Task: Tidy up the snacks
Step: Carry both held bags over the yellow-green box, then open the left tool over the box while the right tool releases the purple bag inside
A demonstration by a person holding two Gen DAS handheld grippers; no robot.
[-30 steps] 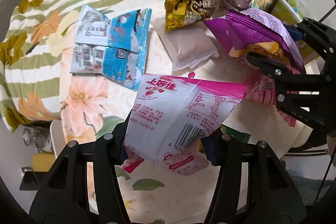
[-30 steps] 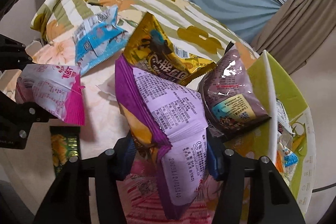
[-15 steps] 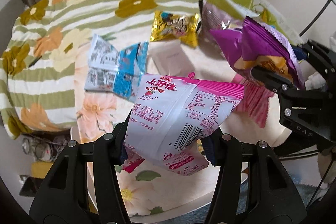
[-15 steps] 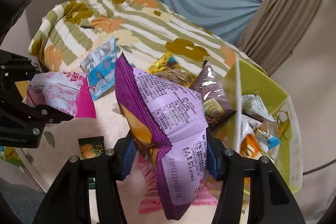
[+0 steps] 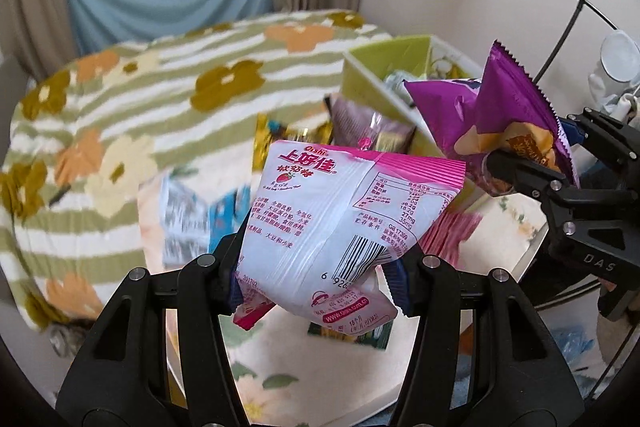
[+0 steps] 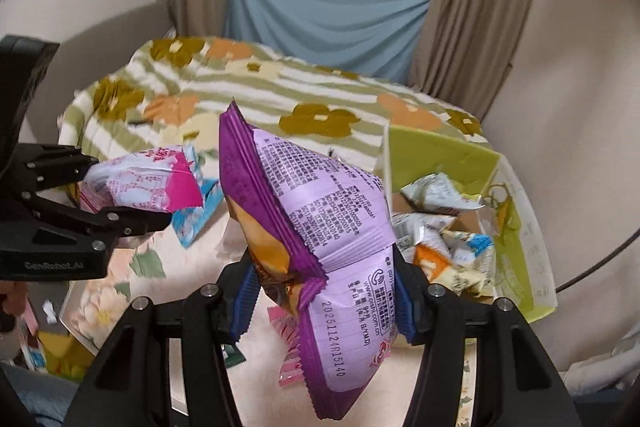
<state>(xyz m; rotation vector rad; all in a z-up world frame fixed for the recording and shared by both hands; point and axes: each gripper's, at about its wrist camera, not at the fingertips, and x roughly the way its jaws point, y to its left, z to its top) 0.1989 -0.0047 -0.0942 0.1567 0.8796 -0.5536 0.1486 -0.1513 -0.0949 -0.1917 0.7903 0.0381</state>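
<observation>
My left gripper [image 5: 320,279] is shut on a pink and white snack bag [image 5: 340,219], held high above the table; it also shows in the right wrist view [image 6: 140,187]. My right gripper [image 6: 324,295] is shut on a purple snack bag [image 6: 320,223], held up beside the green box [image 6: 444,151]; the bag also shows in the left wrist view [image 5: 492,123]. The green box [image 5: 384,67] holds several small snack packets [image 6: 444,227].
On the floral tablecloth [image 5: 120,115] lie a blue and white bag [image 5: 192,219], a gold bag [image 5: 276,139], a brown-purple bag [image 5: 368,131], a pink striped packet [image 6: 288,347] and a small green packet [image 6: 234,357]. A wire stand [image 5: 568,27] rises at right.
Both grippers have risen well above the table with their bags, so the table and box look smaller and farther. The purple bag now hangs near the green box.
</observation>
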